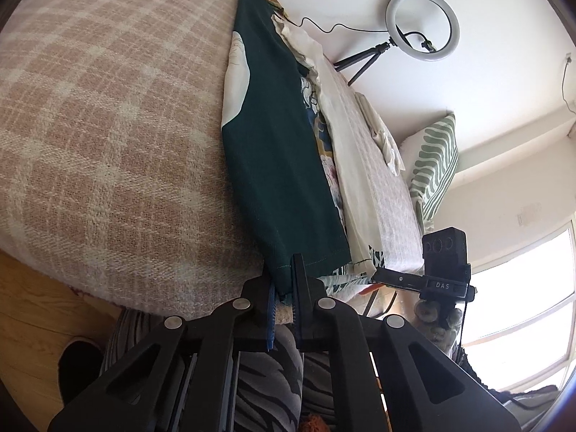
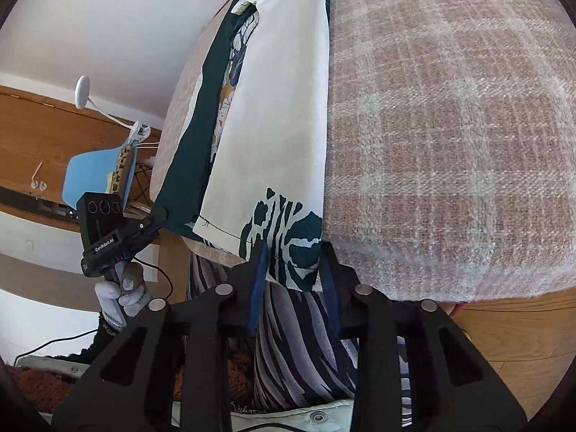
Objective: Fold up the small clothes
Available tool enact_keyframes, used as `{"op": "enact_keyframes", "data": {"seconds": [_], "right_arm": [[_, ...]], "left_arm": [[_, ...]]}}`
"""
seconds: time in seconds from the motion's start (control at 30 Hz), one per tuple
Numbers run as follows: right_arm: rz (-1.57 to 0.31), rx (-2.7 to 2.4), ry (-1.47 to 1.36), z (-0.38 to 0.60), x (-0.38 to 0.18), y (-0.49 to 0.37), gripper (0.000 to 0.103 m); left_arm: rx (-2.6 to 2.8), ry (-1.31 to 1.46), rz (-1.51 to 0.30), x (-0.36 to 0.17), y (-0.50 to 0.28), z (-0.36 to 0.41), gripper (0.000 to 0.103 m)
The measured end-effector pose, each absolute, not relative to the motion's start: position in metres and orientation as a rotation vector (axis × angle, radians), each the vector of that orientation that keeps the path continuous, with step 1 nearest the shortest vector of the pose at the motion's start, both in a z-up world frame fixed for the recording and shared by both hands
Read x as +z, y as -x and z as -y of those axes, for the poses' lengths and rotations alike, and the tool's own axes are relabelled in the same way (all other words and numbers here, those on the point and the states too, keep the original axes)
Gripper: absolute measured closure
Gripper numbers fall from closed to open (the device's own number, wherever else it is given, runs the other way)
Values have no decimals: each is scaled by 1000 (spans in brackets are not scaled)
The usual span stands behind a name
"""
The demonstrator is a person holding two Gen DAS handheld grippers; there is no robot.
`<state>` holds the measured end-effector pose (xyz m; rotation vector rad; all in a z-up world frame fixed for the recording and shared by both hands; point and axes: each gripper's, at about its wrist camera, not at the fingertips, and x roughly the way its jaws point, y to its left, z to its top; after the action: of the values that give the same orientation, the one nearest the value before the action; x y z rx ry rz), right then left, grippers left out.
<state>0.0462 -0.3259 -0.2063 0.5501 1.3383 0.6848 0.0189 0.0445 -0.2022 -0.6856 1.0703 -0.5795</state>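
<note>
A small garment, dark green (image 1: 277,151) outside and cream (image 2: 273,115) with a leaf print inside, lies stretched along the edge of a pink plaid bed cover (image 1: 108,126). My left gripper (image 1: 286,284) is shut on the garment's dark green hem corner. My right gripper (image 2: 293,252) has its fingers apart around the other hem corner, with its teal leaf print (image 2: 288,237); the fingers do not press the cloth. Each gripper shows in the other's view, the right one (image 1: 444,262) and the left one (image 2: 104,230).
The bed cover (image 2: 450,126) fills most of both views. A striped pillow (image 1: 435,165) and loose cream cloth (image 1: 385,140) lie farther along the bed. A ring light (image 1: 423,25) stands by the wall. A blue chair (image 2: 97,172) and a wooden desk (image 2: 54,133) are beside the bed. The person's zebra-print trousers (image 2: 302,342) are below the grippers.
</note>
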Motion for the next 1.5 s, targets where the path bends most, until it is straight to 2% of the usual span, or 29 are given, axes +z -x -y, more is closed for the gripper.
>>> {"op": "enact_keyframes", "data": {"seconds": [0.1,0.37,0.8,1.03,1.33,1.37,1.43,1.47,1.5], "right_arm": [[-1328,714,-581,323,-204,-45,94],[-1220,736,-589,319,-167,-55,96],[-1071,625,-529,325,-113,-143,97],[-1114,545,-498,314,-127,-203,97],[-1181,504,-450,303,-152,-236,97],[-1179,504,-459,304,-152,-238,97],[-1184,491,-472,308,-151,-242,92],[-1189,482,-475,310,-150,-243,80],[-1184,474,-476,313,-147,-243,66]], "left_arm": [[-584,690,-1062,-198,-18,-50,99],[-610,690,-1010,-175,-38,-56,99],[-554,598,-890,-138,-130,-56,99],[-477,603,-931,-159,-180,-63,99],[-436,564,-966,-172,-203,-58,99],[-438,570,-974,-172,-206,-58,95],[-428,592,-986,-169,-213,-61,78],[-417,601,-968,-165,-215,-64,69],[-414,605,-939,-160,-215,-67,65]]}}
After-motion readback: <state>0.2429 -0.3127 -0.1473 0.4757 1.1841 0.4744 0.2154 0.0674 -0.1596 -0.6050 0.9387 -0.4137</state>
